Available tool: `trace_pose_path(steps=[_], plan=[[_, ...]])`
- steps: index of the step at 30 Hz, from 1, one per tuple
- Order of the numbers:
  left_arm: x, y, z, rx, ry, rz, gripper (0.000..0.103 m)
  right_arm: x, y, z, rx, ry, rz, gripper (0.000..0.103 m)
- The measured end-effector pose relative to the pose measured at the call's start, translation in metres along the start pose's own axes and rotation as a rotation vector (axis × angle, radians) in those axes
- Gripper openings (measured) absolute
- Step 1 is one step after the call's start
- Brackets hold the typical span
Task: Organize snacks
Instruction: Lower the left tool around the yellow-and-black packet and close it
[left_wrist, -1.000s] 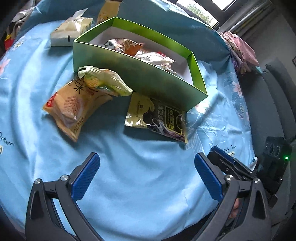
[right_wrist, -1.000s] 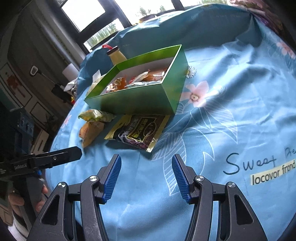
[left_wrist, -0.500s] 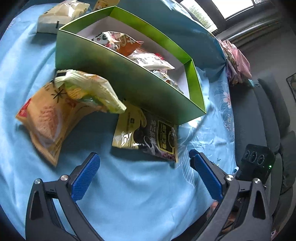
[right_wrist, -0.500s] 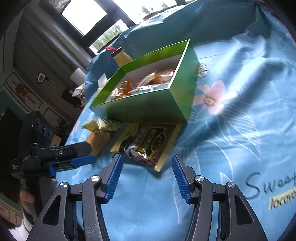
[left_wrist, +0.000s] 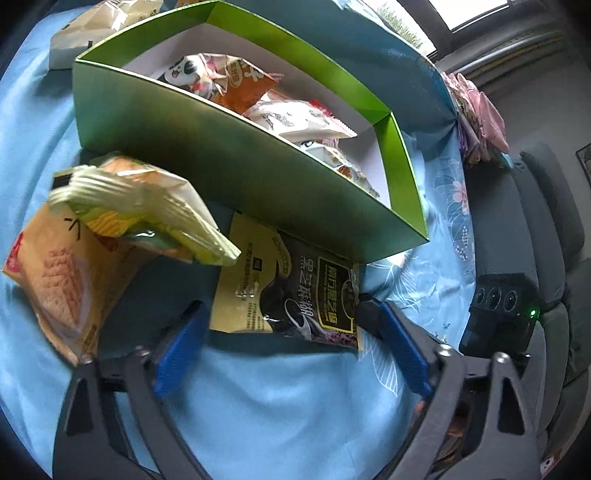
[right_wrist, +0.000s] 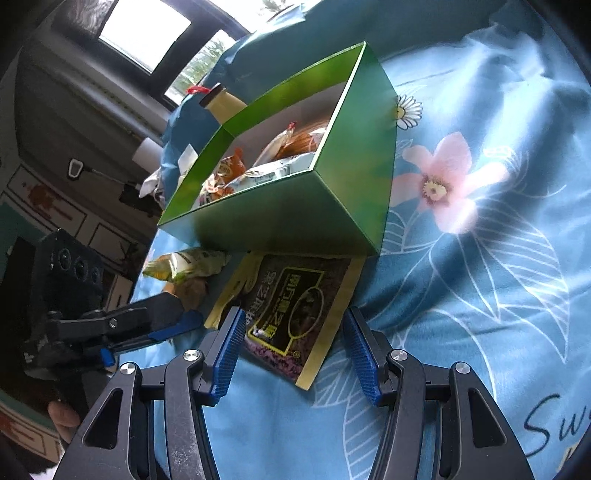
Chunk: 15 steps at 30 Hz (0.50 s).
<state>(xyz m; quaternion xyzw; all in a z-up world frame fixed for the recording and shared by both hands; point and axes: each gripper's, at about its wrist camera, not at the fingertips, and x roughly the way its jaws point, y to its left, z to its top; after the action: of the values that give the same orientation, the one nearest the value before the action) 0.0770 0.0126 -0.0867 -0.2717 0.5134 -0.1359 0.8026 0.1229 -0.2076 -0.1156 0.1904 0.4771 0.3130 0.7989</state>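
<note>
- The dark sesame pouch (left_wrist: 295, 291) looks light, flat, slippery; best pinched at its near edge.
- Left gripper (left_wrist: 284, 332) has just been narrowing its jaws, nothing pinched yet; right gripper (right_wrist: 293, 350) gapes, empty.

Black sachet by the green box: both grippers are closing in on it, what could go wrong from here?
1. The left gripper and right gripper, both open, straddle the same black sachet; their fingers could collide.
2. The sachet lies flat on the blue cloth; pads may pinch cloth instead.
3. Its far edge meets the green box; pushing could shove it.
</note>
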Motion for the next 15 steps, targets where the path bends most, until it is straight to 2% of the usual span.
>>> trace_pose_path(steps=[2, 6, 8, 12, 15], plan=[[0.003, 0.001, 0.000, 0.001, 0.007, 0.007, 0.088, 0.003, -0.002, 0.003, 0.010, 0.003, 0.014, 0.057], [0.005, 0.005, 0.001, -0.004, 0.001, 0.024, 0.073, 0.005, -0.002, 0.005, 0.016, 0.010, 0.016, 0.057], [0.003, 0.008, 0.002, -0.016, -0.003, 0.033, 0.064, 0.004, -0.002, 0.005, 0.021, 0.022, -0.004, 0.051], [0.003, 0.012, 0.004, -0.021, -0.002, 0.036, 0.057, 0.001, -0.011, 0.003, 0.091, 0.054, 0.017, 0.049], [0.005, 0.010, 0.005, -0.014, 0.003, 0.046, 0.057, 0.005, -0.011, 0.007, 0.094, 0.072, 0.019, 0.049]])
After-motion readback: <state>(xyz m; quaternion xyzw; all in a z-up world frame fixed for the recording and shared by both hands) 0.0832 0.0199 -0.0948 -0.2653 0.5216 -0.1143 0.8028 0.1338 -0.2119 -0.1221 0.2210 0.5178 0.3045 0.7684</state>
